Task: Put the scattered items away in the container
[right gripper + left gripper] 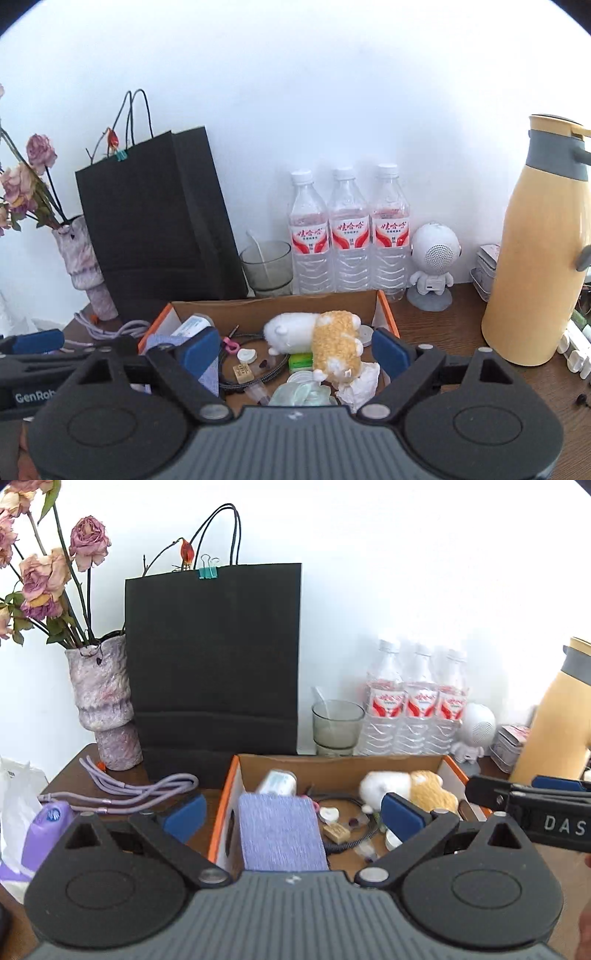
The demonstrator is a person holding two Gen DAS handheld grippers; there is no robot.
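An open cardboard box with orange edges (229, 794) (388, 314) holds a white and tan plush toy (410, 786) (325, 339), a lavender cloth-covered block (280, 834), a cable, small caps and tissue. My left gripper (291, 816) is open and empty, its fingers straddling the box's left wall above the lavender block. My right gripper (295, 350) is open and empty over the box, with the plush between its fingers. A purple cord (140, 790) and a purple bottle (48, 830) lie on the table left of the box.
Behind the box stand a black paper bag (214, 664), a vase of dried roses (103, 705), a glass (338, 725), three water bottles (347, 236), a white robot-shaped speaker (434, 258) and a yellow thermos (535, 258). A white plastic bag (18, 805) lies far left.
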